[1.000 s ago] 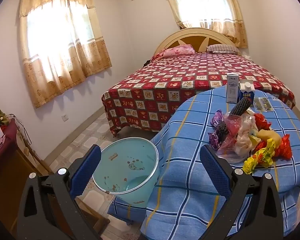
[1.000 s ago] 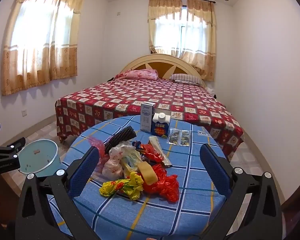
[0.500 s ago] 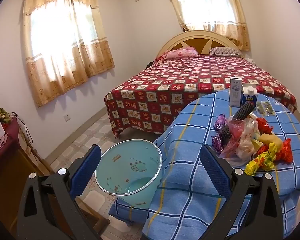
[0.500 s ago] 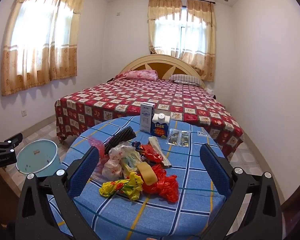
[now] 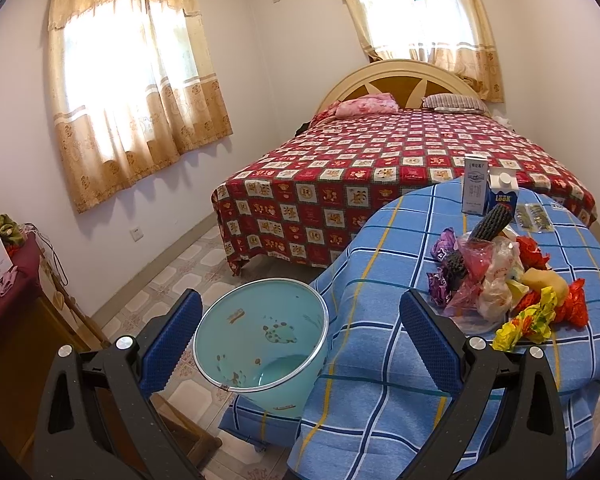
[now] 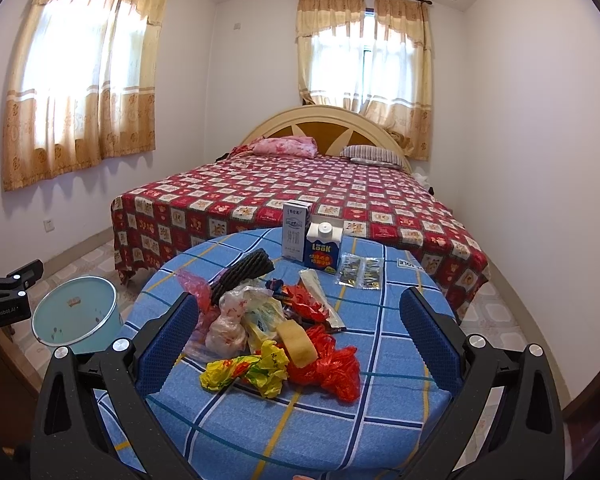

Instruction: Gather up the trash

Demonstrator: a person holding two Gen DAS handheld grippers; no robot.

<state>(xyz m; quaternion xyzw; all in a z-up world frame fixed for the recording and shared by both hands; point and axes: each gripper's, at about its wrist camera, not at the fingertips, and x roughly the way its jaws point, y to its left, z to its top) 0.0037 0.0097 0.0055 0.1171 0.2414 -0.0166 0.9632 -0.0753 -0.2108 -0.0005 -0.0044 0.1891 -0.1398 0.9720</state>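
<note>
Pale blue bin (image 5: 260, 344) sits beside the table (image 6: 300, 420), handy for the trash pile (image 6: 276, 332); left gripper (image 5: 300, 344) and right gripper (image 6: 298, 340), the 2 of them, hover with jaws apart, holding nothing.

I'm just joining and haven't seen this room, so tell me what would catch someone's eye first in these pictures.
The bright heap of trash, red, yellow and clear plastic bags and wrappers, sits in the middle of the round table under its blue checked cloth. Behind it, at the table's far edge, two cartons stand upright. A pale blue bin waits on the floor left of the table, framed by the open left gripper; the right gripper, also open, faces the heap.
</note>
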